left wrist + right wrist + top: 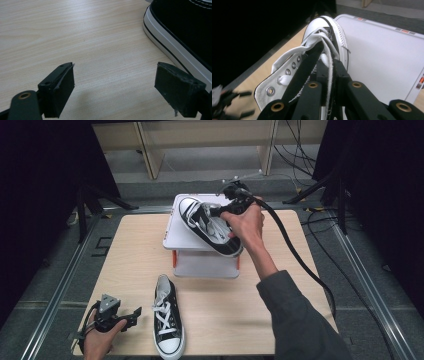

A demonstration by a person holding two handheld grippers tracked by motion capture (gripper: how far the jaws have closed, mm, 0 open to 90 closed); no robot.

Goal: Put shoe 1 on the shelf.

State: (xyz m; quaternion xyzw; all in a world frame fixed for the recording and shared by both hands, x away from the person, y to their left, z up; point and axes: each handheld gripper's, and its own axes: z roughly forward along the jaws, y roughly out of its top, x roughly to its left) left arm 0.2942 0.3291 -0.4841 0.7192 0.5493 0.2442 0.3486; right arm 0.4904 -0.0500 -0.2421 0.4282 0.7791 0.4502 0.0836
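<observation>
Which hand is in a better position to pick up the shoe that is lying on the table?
Probably the left. The left claw stands open on the table right beside the shoe, whose white sole edge shows next to its jaws. The right claw is far off over the white box, shut on the other shoe.

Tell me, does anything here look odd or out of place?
One thing: the pair is split. One sneaker lies flat on the table, while the other sneaker hangs tilted over the white box, pinched by the right gripper. The left gripper sits open beside the first.
</observation>
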